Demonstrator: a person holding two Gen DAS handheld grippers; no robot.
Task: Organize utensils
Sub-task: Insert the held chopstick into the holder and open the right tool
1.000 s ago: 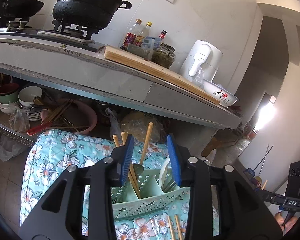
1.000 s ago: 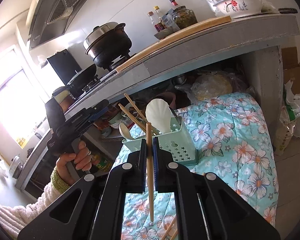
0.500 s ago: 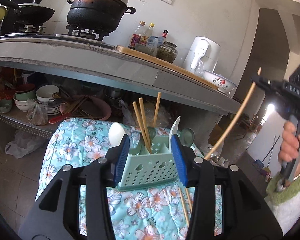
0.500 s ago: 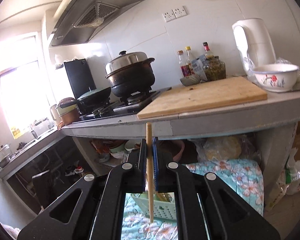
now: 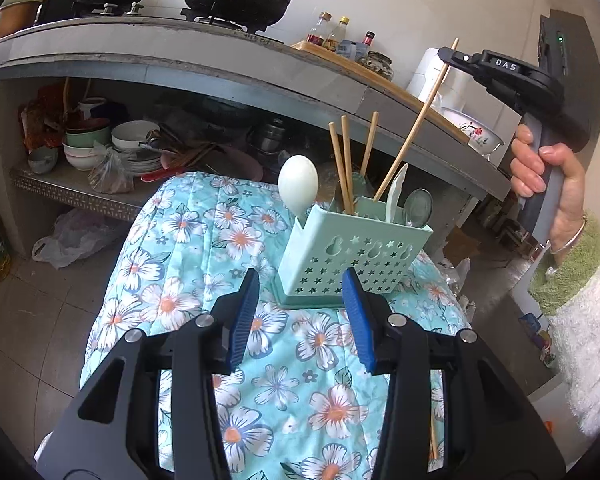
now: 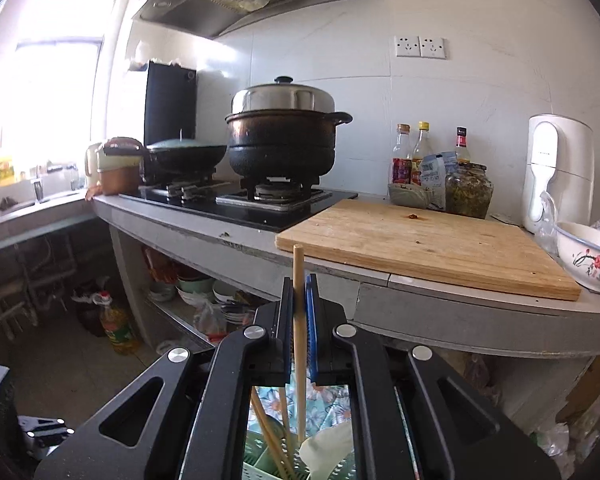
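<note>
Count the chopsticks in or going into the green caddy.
4: three chopsticks stand together in the utensil caddy; the fourth chopstick, held by the right gripper, has its tip in it. Others may be hidden.

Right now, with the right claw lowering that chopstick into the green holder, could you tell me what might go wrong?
1. The chopstick enters at a slant beside the white spoon; it may catch there rather than slide in.
2. The holder stands on a soft flowered quilt, and the open left claw is not holding it, so a sideways push could tip it.
3. The right claw grips near the chopstick's top, so the tip could swing.
</note>
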